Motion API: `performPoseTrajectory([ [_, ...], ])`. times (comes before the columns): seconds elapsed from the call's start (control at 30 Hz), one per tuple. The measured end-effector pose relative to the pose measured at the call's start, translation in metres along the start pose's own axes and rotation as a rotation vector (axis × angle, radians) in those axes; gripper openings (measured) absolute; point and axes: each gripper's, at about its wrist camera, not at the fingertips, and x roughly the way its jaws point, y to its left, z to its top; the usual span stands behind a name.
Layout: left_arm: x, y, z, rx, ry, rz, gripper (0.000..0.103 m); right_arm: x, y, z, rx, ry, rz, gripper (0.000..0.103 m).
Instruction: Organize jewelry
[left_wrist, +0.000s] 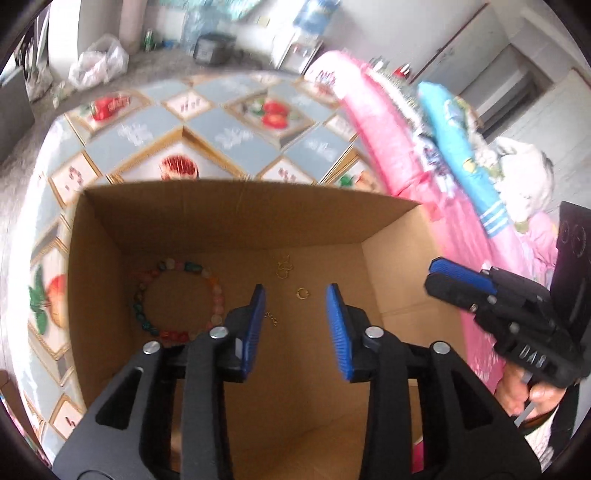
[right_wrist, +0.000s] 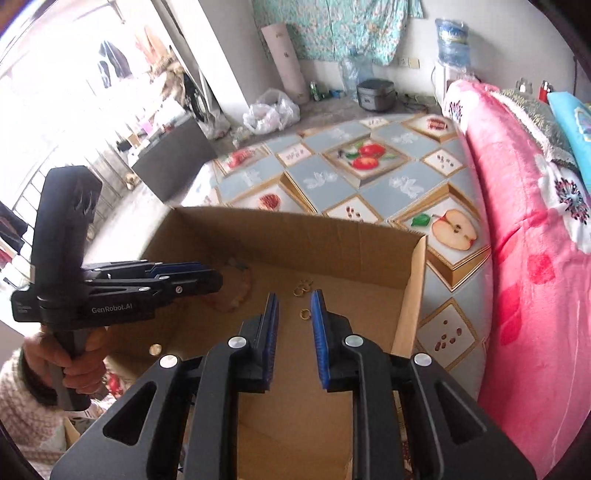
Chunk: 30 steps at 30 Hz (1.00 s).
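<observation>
An open cardboard box (left_wrist: 240, 214) sits on a patterned bed sheet. On its floor lie a bracelet of coloured beads (left_wrist: 192, 266), a small cluster of gold rings (left_wrist: 283, 267), a single gold ring (left_wrist: 302, 293) and a thin chain (left_wrist: 271, 318). My left gripper (left_wrist: 296, 295) hangs open over the box, the single ring showing in the gap on the floor below. My right gripper (right_wrist: 294, 301) is open with a narrower gap over the same gold ring (right_wrist: 304, 314) and the cluster (right_wrist: 303, 286). Neither holds anything. Each gripper shows side-on in the other's view.
A pink blanket (right_wrist: 524, 258) and a blue pillow (left_wrist: 461, 155) lie along the box's right side. The fruit-patterned sheet (right_wrist: 332, 181) stretches beyond the box. A small gold disc (right_wrist: 155, 348) rests near the box's left edge. A hand (right_wrist: 74, 365) holds the left gripper's handle.
</observation>
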Motion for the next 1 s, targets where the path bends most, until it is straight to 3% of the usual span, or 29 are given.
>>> performPoseTrajectory([
  [0.23,-0.097,-0.017,-0.068,0.193,-0.249,-0.066,0.065,-0.087,0.025,-0.056,-0.037,-0.174,0.103,0.019],
  [0.4,-0.136,-0.022,-0.135,0.319,-0.340,-0.119,0.083,-0.112,0.039,-0.124,-0.042,-0.215,0.157,0.019],
  [0.53,-0.121,-0.026,-0.178,0.339,-0.285,-0.113,0.085,-0.086,0.036,-0.170,0.044,-0.163,0.163,0.019],
  [0.67,-0.063,-0.028,-0.205,0.319,-0.142,0.029,0.085,-0.030,0.027,-0.206,0.175,-0.044,0.140,0.019],
  [0.77,-0.026,-0.035,-0.218,0.366,-0.074,0.146,0.085,-0.005,0.023,-0.217,0.218,0.012,0.101,0.019],
  [0.9,-0.007,-0.046,-0.223,0.412,-0.075,0.151,0.085,0.005,0.018,-0.221,0.223,0.042,0.061,0.019],
  [0.93,-0.005,-0.050,-0.225,0.420,-0.087,0.131,0.084,0.006,0.017,-0.222,0.226,0.043,0.058,0.019],
  [1.0,0.001,-0.055,-0.227,0.438,-0.087,0.109,0.056,0.008,0.014,-0.224,0.240,0.045,0.068,0.019],
])
